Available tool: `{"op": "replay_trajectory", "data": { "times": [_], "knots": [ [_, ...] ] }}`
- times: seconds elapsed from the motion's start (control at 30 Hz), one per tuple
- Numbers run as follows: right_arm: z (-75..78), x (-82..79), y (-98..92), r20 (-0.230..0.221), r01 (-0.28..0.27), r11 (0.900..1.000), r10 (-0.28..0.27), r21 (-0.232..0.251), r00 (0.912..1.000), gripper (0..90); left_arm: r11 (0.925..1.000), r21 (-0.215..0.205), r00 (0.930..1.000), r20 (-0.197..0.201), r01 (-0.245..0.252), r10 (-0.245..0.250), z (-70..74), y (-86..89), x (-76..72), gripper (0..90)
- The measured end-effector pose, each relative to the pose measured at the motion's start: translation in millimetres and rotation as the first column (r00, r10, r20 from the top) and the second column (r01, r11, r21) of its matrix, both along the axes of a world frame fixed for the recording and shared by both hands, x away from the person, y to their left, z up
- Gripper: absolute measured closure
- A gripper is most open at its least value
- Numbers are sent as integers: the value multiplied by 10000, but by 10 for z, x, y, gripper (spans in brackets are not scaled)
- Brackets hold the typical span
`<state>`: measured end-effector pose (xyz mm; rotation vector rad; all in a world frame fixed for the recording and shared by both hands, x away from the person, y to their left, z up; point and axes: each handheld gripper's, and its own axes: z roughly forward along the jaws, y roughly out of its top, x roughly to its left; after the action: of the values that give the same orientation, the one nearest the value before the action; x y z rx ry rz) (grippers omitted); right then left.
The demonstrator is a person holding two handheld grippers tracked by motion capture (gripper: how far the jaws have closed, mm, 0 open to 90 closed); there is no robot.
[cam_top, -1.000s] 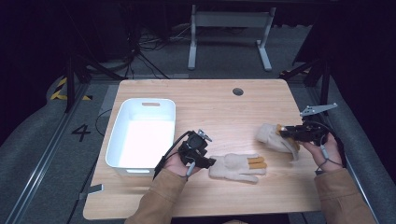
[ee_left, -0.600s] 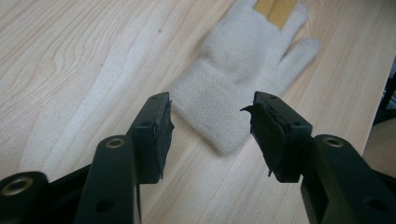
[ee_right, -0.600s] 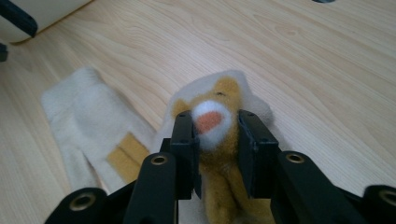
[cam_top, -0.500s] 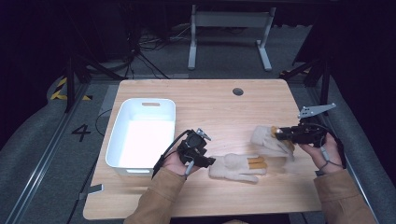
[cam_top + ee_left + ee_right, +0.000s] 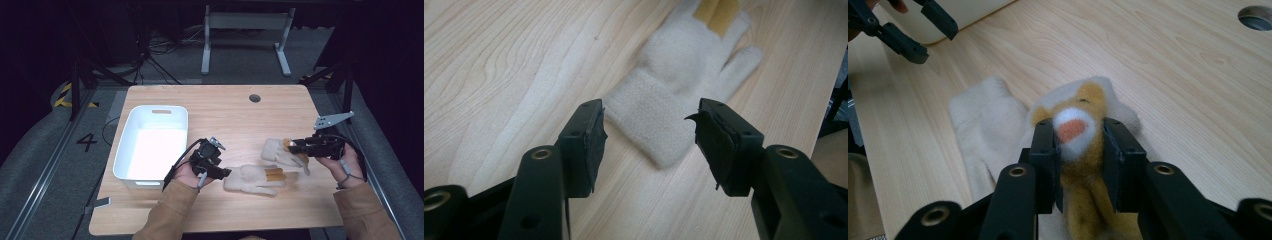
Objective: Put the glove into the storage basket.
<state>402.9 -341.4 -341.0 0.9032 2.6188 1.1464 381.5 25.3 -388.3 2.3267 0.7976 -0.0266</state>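
While your forearms enter from the bottom edge of the high view, your left gripper (image 5: 223, 171) sits just left of centre in the lower half of the frame, its jaws standing apart and having just been opening a little further, with nothing pressed between them. Seen along those jaws in the left gripper view, the cuff of the cream knitted glove (image 5: 674, 95) lies on the wood between and just beyond the pads (image 5: 594, 137), not touched by them, its fingers pointing toward the upper right of that frame with yellow-tan patches at the fingertips. That glove lies flat on the wooden table (image 5: 225, 112), lower centre of the high view, fingers pointing right. To its right, in the lower right part of the frame, your right gripper (image 5: 295, 146) is clamped on the second glove (image 5: 277, 150): the right gripper view shows both pads squeezing a yellow finger with a white and orange tip (image 5: 1073, 131), while the cream body of that glove hangs and bunches against the tabletop behind. The two gloves lie close together, the held one just up and right of the flat one. Farther up and to the left stands the white plastic bin (image 5: 131, 150), and a round cable hole (image 5: 255, 98) sits near the far edge, upper centre.
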Motion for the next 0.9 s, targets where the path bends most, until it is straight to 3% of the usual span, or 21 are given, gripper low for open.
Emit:
{"op": "replay_trajectory", "data": {
  "times": [0.33, 0.9],
  "knots": [
    [0, -36, 162, -281, -773, 9969, 778, 175, 9966, 701, 10000, 62, 10000, -80, 60, -59, 6, 3, 0, 458],
    [-31, -91, 433, -488, -1632, 9862, 1644, 278, 9852, 700, 9997, 264, 9999, -172, 12, -8, 28, 30, -7, 457]
  ]
}}
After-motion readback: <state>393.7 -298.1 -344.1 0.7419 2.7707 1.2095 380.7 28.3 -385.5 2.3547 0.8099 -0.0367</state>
